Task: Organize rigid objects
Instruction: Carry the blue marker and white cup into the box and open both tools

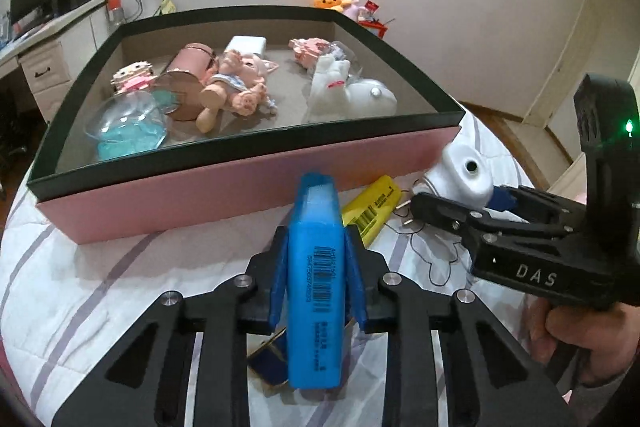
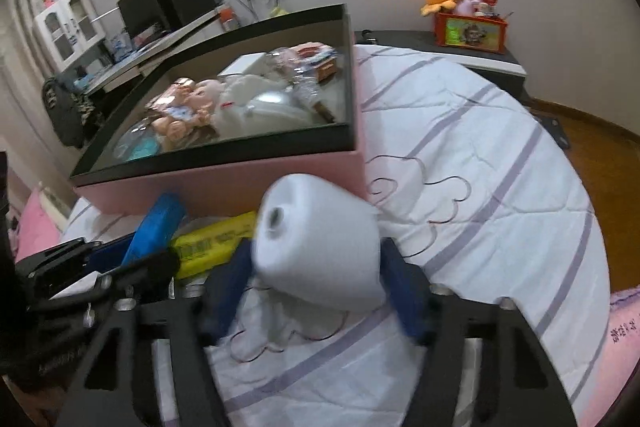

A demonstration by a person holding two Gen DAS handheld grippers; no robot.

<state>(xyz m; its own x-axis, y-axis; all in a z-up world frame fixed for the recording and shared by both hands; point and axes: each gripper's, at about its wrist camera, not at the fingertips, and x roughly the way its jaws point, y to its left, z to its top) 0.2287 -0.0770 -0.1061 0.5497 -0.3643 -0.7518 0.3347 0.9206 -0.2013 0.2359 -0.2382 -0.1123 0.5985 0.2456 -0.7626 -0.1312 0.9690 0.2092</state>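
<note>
- While both claws carry cargo, the big box (image 1: 248,183) sits straight ahead on the striped quilt (image 1: 100,291), pink wall facing near, dark rim on top, already holding dolls, a clear dome and a white toy.
- Left gripper (image 1: 316,267) is clamped on the blue highlighter (image 1: 316,291): blue pads press its two flat sides, and its long axis points away from the claw, cap end toward the box wall.
- Right gripper (image 2: 316,291) is squeezing the white plastic piece (image 2: 316,247), a rounded lump with a small hole, blurred in the right wrist view.
- The deciding relation, by this read: the box rim lies beyond and above both loads, so each must rise over the wall before release. The highlighter looks nearer the middle of the wall; the white piece hangs off toward the right corner.
- A yellow highlighter (image 1: 372,207) lies on the quilt just beside the box wall, between the two claws, not yet collected.
- Readable writing: "DAS" on the right tool's body; a barcode runs along the blue highlighter, its digits too small to read.
</note>
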